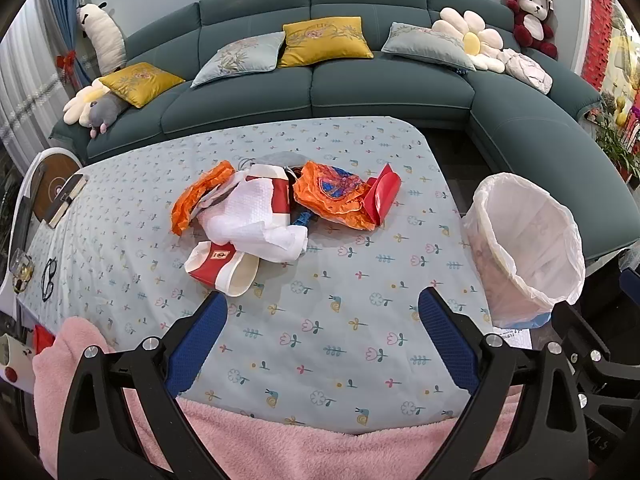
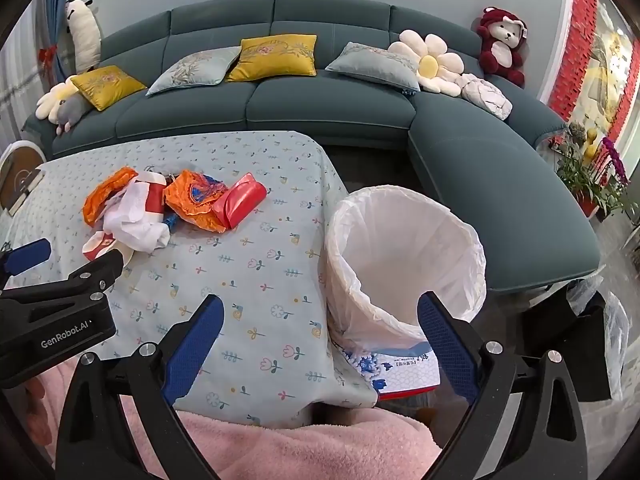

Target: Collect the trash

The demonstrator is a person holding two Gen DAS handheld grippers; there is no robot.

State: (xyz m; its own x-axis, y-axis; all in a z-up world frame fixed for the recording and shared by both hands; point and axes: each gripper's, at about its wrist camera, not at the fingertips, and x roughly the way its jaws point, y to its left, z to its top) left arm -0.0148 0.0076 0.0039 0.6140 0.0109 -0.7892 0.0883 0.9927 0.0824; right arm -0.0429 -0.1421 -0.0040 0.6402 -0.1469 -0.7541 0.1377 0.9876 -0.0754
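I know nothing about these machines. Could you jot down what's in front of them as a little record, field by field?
Setting: table with flowered cloth, teal sofa behind
Trash pile: orange wrappers, white paper towel, red packet, tipped red-and-white paper cup
Bin: white-lined trash bin beside the table's right edge, looks empty
Left gripper: open, holds nothing
Right gripper: open, holds nothing
Progress: nothing collected yet

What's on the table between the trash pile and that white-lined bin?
Only bare flowered tablecloth lies between the trash pile and the bin, seen in both wrist views.
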